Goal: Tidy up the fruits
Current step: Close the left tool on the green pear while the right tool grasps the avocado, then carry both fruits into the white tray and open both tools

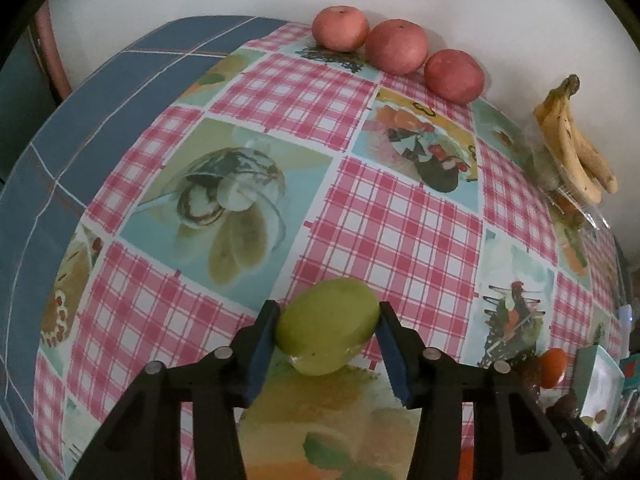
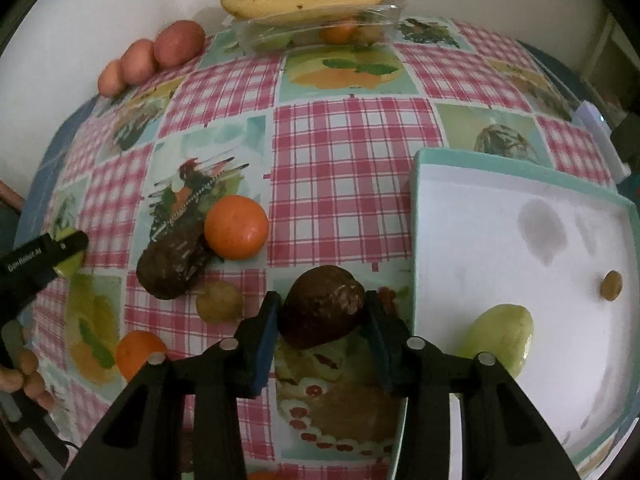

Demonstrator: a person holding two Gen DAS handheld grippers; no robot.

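We clamp a green fruit [image 1: 328,326] in the left gripper [image 1: 327,330] and a brown fruit [image 2: 322,307] in the right gripper [image 2: 320,312] — both jaws narrow on their loads — likely bound for the tray [image 2: 520,184].

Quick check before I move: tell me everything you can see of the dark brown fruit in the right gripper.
The dark brown fruit is oval, with rough, dull skin and a paler scuffed patch on its upper right. It sits between the blue pads of the right gripper, which press on both sides, just left of the tray over the tablecloth.
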